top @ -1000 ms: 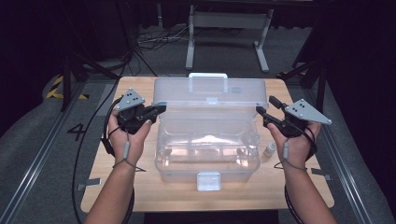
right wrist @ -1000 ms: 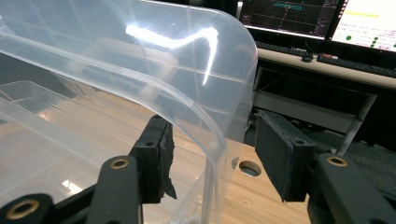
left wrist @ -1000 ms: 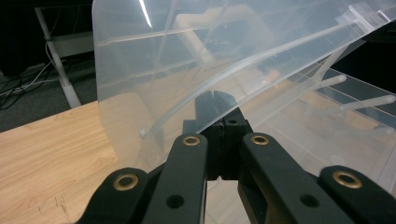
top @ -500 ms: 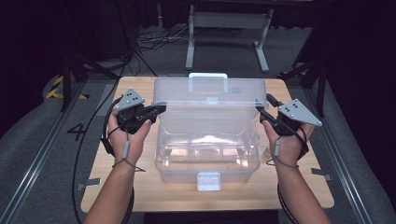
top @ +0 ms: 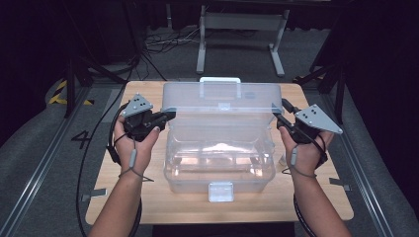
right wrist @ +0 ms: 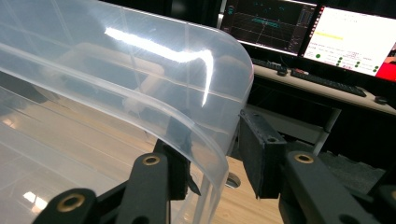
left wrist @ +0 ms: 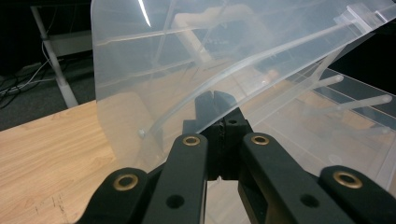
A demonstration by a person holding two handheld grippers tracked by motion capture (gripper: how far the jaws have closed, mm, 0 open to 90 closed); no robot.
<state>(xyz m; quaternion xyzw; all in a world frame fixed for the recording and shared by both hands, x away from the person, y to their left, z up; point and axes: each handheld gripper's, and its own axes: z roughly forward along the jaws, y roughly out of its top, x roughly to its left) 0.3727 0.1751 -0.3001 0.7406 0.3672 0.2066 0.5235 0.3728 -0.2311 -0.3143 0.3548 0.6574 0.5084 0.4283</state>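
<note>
A clear plastic storage box stands mid-table with its clear lid tilted up at the back. My left gripper is shut on the lid's left edge; in the left gripper view its jaws meet on the lid. My right gripper sits at the lid's right edge. In the right gripper view its jaws have just been closing, and they straddle the curved lid rim. One fingertip still stands off the plastic.
The box has a white handle at the back and a white latch at the front. The wooden table shows bare strips on each side of the box. Monitors glow on a desk beyond.
The right gripper has edged slightly left toward the lid's right edge. The left hand, the lid and the box have stayed where they were.
</note>
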